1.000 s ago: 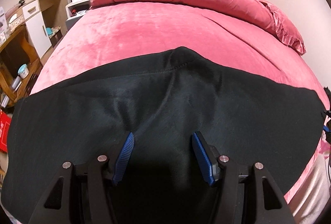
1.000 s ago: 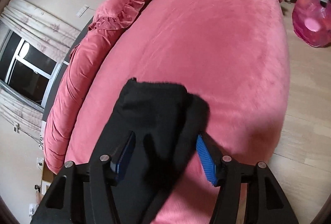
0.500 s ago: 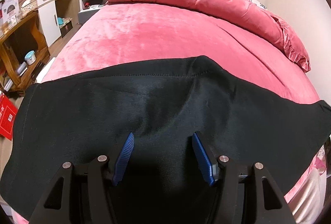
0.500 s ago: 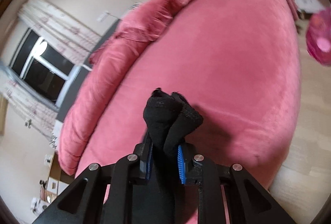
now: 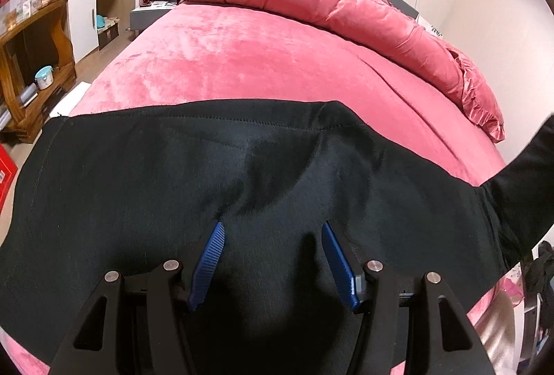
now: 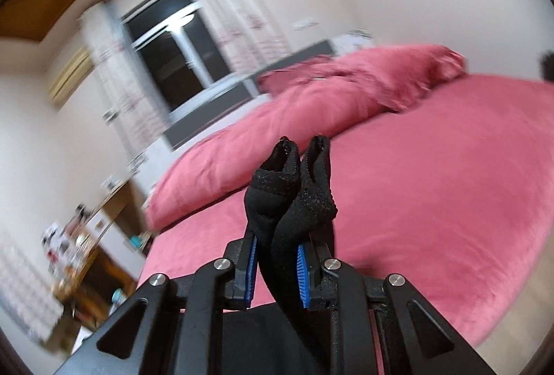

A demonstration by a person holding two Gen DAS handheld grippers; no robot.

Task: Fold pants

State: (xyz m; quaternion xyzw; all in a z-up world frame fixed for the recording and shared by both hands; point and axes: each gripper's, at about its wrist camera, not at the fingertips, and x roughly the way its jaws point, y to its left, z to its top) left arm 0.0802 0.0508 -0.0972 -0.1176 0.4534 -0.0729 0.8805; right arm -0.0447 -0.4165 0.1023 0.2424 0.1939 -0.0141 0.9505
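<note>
**Right gripper pinches the pants' end; left gripper stands wide over the cloth**

Left gripper [image 5: 273, 259], seen through the left wrist camera, has its blue pads spread apart above the black pants [image 5: 242, 174], with nothing clamped between them. The pants lie across the near part of the pink bed [image 5: 249, 56], a stitched edge on the far side. At the right their cloth rises off the bed. A pink duvet [image 5: 346, 11] lies rolled at the far end.

Through the right wrist camera, the right gripper [image 6: 277, 259] is clamped on the pants [image 6: 294, 195], whose bunched end sticks up beyond the pads. Behind it lie the bed [image 6: 432, 184] and a blurred dark window [image 6: 173, 63].
</note>
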